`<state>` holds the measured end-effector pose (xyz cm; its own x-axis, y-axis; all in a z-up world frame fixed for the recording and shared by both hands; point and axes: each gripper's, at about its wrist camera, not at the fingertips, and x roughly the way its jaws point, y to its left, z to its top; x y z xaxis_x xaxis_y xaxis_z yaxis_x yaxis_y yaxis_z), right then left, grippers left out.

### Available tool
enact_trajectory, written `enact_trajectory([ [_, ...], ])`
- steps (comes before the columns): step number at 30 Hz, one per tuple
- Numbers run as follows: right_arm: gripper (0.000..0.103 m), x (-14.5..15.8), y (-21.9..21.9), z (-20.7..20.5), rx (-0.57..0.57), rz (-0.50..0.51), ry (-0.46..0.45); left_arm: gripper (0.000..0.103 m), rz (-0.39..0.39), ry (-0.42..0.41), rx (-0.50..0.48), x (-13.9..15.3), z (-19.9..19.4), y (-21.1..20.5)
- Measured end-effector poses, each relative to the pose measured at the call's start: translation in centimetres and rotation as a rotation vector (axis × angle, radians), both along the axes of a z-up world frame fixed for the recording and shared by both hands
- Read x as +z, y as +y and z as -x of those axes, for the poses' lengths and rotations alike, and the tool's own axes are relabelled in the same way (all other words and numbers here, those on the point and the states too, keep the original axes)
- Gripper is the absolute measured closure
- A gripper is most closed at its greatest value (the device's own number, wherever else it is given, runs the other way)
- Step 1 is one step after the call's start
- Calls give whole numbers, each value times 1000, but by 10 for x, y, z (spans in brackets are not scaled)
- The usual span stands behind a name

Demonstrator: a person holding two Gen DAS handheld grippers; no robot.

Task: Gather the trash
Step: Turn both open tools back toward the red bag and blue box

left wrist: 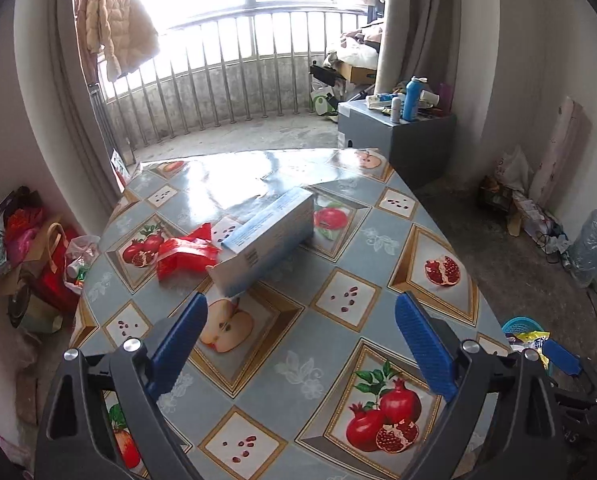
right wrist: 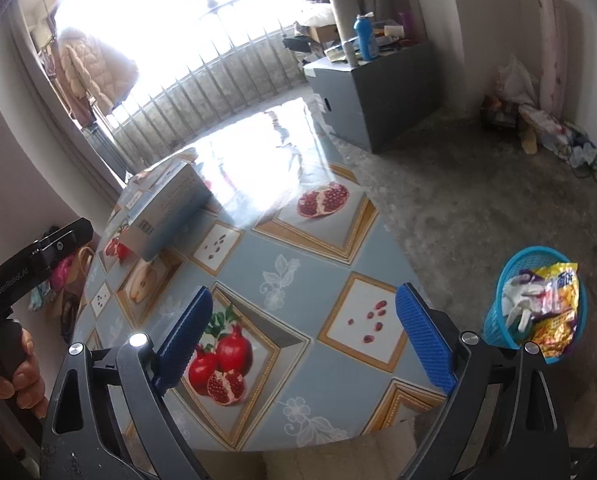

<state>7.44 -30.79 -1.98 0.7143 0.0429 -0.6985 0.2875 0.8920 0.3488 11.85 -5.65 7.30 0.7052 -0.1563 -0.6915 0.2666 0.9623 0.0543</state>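
Observation:
A long white and blue cardboard box [left wrist: 264, 240] lies on the fruit-patterned table [left wrist: 338, 264], with a crumpled red wrapper [left wrist: 186, 254] touching its left side. My left gripper [left wrist: 300, 344] hangs open above the near part of the table, short of the box, with nothing between its fingers. The box [right wrist: 166, 212] shows again at the table's far left in the right wrist view. My right gripper [right wrist: 304, 334] is open and empty over the table's [right wrist: 298, 240] near right edge. A blue mesh bin [right wrist: 534, 304] on the floor to the right holds a yellow snack bag [right wrist: 558, 304] and white wrappers.
A grey cabinet [left wrist: 402, 136] with bottles stands beyond the table by the balcony railing. Bags and clutter [left wrist: 30, 256] sit on the floor left of the table, more clutter lies along the right wall [left wrist: 530, 204]. A hand [right wrist: 22, 372] holds the other gripper's handle at left.

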Motion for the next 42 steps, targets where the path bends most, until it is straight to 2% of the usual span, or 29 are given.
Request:
enact_trajectory([
  [7, 14, 10, 23, -9, 55, 34, -13, 10, -2, -21, 36, 9, 1, 12],
  [15, 14, 13, 46, -16, 78, 69, -7, 10, 41, -39, 61, 11, -1, 36],
  [29, 14, 22, 92, -33, 131, 127, -13, 10, 72, -62, 56, 15, -6, 69],
  [37, 14, 25, 112, -39, 148, 144, -16, 10, 136, -45, 62, 12, -10, 90],
  [42, 14, 27, 124, -47, 163, 143, -42, 10, 145, -67, 46, 12, -12, 99],
])
